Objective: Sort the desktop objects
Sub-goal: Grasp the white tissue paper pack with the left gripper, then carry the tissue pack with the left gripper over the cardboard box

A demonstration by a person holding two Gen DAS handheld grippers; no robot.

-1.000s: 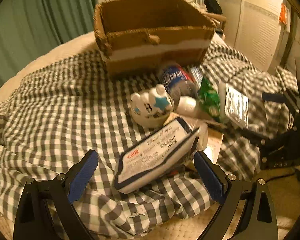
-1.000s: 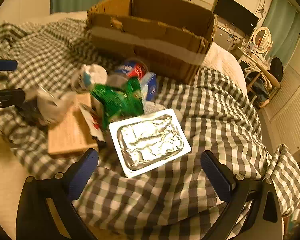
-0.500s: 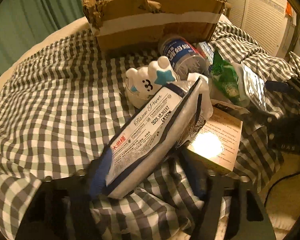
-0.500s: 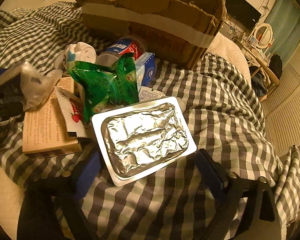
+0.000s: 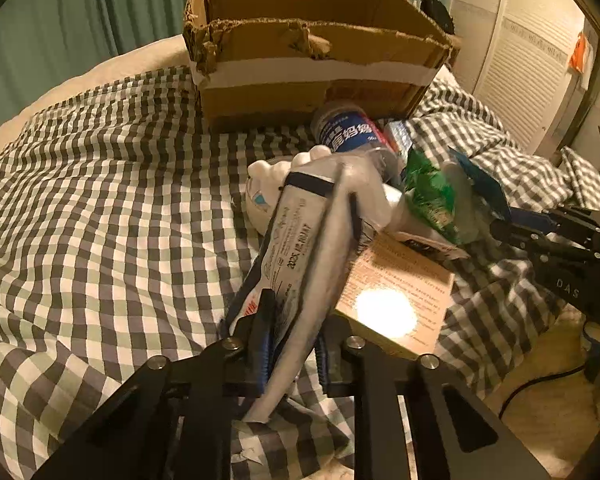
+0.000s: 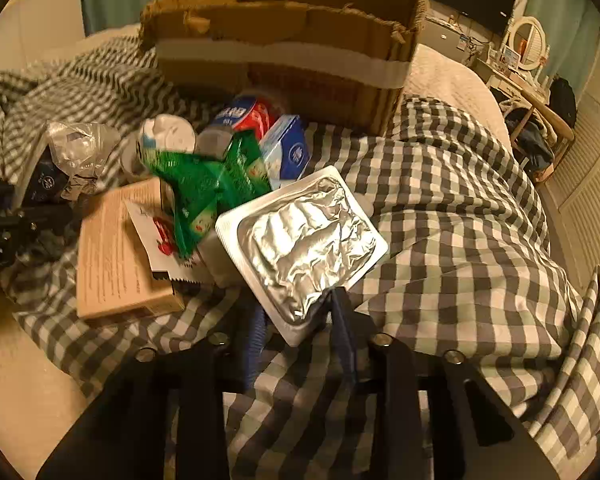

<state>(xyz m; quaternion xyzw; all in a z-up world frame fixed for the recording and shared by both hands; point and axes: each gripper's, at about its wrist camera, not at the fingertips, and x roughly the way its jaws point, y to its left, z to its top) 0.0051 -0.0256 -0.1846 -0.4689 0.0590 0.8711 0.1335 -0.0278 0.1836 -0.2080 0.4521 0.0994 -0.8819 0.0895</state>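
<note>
Closing on the tissue pack (image 5: pixel 300 264), the left hand-held gripper (image 5: pixel 292 354) is seen in the left wrist view with its blue pads pressed against the pack's near end; a second ago the jaws stood wide on either side of it. The pack is now tilted up off the checked bedcover (image 5: pixel 100 208), its far end leaning over the white toy (image 5: pixel 268 188) and the tan box (image 5: pixel 396 292). The cardboard box (image 5: pixel 312 64) stands open beyond the pile.

In the right wrist view, the right hand-held gripper (image 6: pixel 300 332) is likewise closing, and the near corner of the foil tray (image 6: pixel 304 248) lies between its pads; contact on the left pad is blurred, so a firm pinch is probable rather than certain. The tray has been tipped up from where it lay flat earlier. The green packet (image 6: pixel 204 188) lies beside it.

Both items are judged gripped and ready for lifting toward the cardboard box.
</note>
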